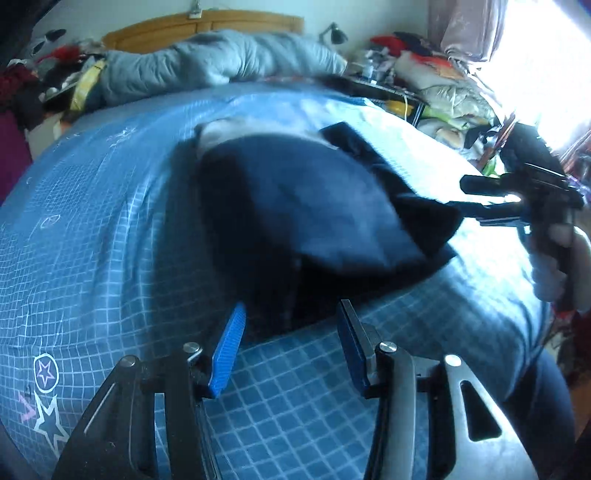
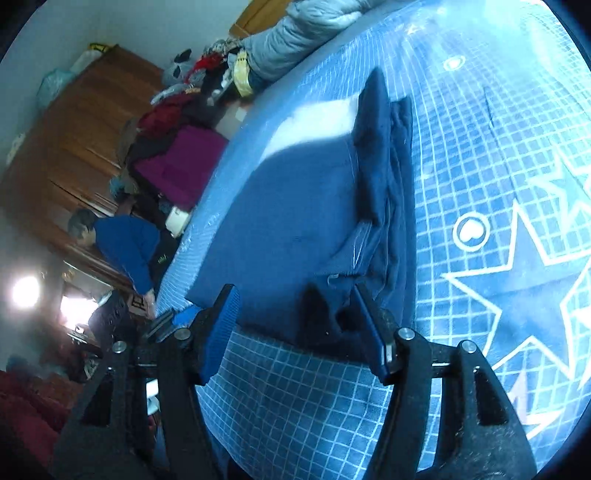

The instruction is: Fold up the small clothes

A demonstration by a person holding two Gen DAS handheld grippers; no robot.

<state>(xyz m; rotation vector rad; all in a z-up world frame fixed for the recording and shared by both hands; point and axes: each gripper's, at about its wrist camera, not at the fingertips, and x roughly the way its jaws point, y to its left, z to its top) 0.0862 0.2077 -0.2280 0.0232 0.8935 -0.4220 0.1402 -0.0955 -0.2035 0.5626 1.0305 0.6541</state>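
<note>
A dark navy garment (image 1: 295, 206) with a pale far end lies folded on the blue checked bedsheet (image 1: 110, 229). My left gripper (image 1: 290, 326) is open, its blue pads (image 1: 229, 347) straddling the garment's near edge just above the sheet. From the right, a hand (image 1: 550, 266) holds my right gripper (image 1: 476, 197) by the garment's right corner. In the right wrist view the right gripper (image 2: 295, 325) is open, with the garment (image 2: 295, 206) and its bunched corner lying between the fingers. A folded strip (image 2: 388, 155) runs along the garment's right side.
A grey duvet (image 1: 221, 59) is piled at the wooden headboard (image 1: 207, 26). Clothes heaps sit at the bed's right side (image 1: 436, 81) and left side (image 2: 177, 162). A wooden wardrobe (image 2: 74, 140) stands behind a person in a blue top (image 2: 125, 243). Star prints (image 2: 524, 295) mark the sheet.
</note>
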